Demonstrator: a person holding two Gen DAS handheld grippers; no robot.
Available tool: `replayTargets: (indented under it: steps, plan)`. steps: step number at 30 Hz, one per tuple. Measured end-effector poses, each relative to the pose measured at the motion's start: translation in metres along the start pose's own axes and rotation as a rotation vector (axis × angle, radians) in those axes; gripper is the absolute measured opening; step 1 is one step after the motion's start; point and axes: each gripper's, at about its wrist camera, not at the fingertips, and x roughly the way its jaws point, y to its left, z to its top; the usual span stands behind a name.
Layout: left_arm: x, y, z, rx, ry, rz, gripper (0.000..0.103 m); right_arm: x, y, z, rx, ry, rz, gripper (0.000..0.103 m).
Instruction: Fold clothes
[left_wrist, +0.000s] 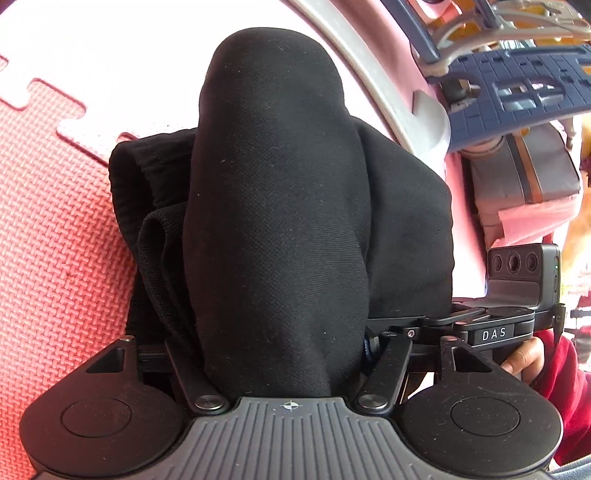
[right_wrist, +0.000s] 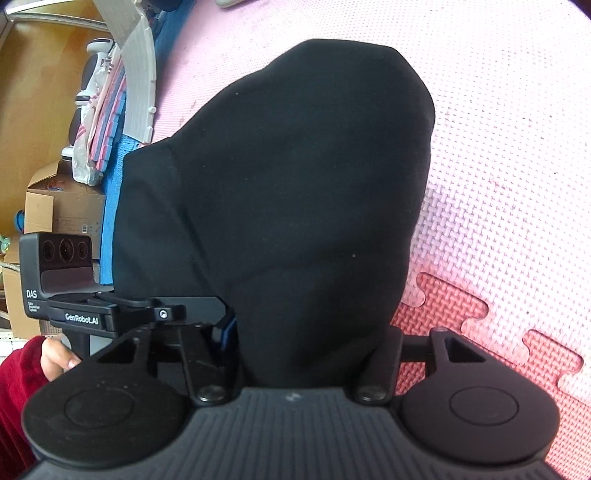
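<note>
A black garment (left_wrist: 280, 206) lies bunched on the foam mat and rises right up to my left gripper's body (left_wrist: 291, 424), covering both fingers. At its left, ribbed folds (left_wrist: 147, 229) spill onto the red tile (left_wrist: 55, 221). In the right wrist view the same black garment (right_wrist: 295, 192) domes over the fingers ahead of my right gripper's body (right_wrist: 291, 424). Whether either pair of jaws presses on the fabric is hidden. The two grippers sit side by side: the right one (left_wrist: 517, 295) shows beside the left, held by a hand (left_wrist: 524, 358) in a red sleeve.
The floor is pink mat (right_wrist: 498, 129) joined to red tiles (right_wrist: 461, 314). A grey curved rail (left_wrist: 369, 74), a navy plastic frame (left_wrist: 517, 92) and a grey bag (left_wrist: 524, 177) stand beyond the garment. Cardboard boxes (right_wrist: 62, 210), bagged foam tiles (right_wrist: 99, 110) and a blue mat (right_wrist: 110, 192) lie at the left.
</note>
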Motion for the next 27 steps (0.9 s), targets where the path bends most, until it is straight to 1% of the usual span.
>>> replayTargets:
  steps: [2,4,8,12,14,17,21,23,27]
  plan:
    - [-0.001,-0.004,0.002,0.008,0.015,0.002,0.058,-0.002,0.000,-0.007,0.025,-0.008,0.011,0.050]
    - [-0.006,-0.011,0.004,0.024,0.027,0.002,0.056,-0.006,0.002,-0.014,0.038,-0.018,0.026,0.048]
    - [-0.017,-0.030,0.012,0.069,0.047,0.005,0.056,-0.024,0.008,-0.029,0.044,-0.044,0.054,0.046]
    - [-0.026,-0.063,0.031,0.095,0.082,0.038,0.056,-0.046,0.017,-0.030,0.060,-0.057,0.060,0.046]
    - [-0.034,-0.085,0.043,0.102,0.109,0.041,0.056,-0.062,0.024,-0.029,0.069,-0.065,0.059,0.046]
    - [-0.045,-0.113,0.054,0.111,0.151,0.033,0.056,-0.090,0.037,-0.036,0.096,-0.068,0.062,0.046]
    - [-0.059,-0.147,0.055,0.113,0.201,0.031,0.056,-0.127,0.056,-0.054,0.123,-0.080,0.045,0.046]
    - [-0.073,-0.171,0.048,0.124,0.233,0.043,0.056,-0.150,0.040,-0.052,0.157,-0.086,0.048,0.046]
    - [-0.103,-0.222,0.040,0.119,0.302,0.044,0.056,-0.201,0.046,-0.079,0.229,-0.098,0.072,0.046]
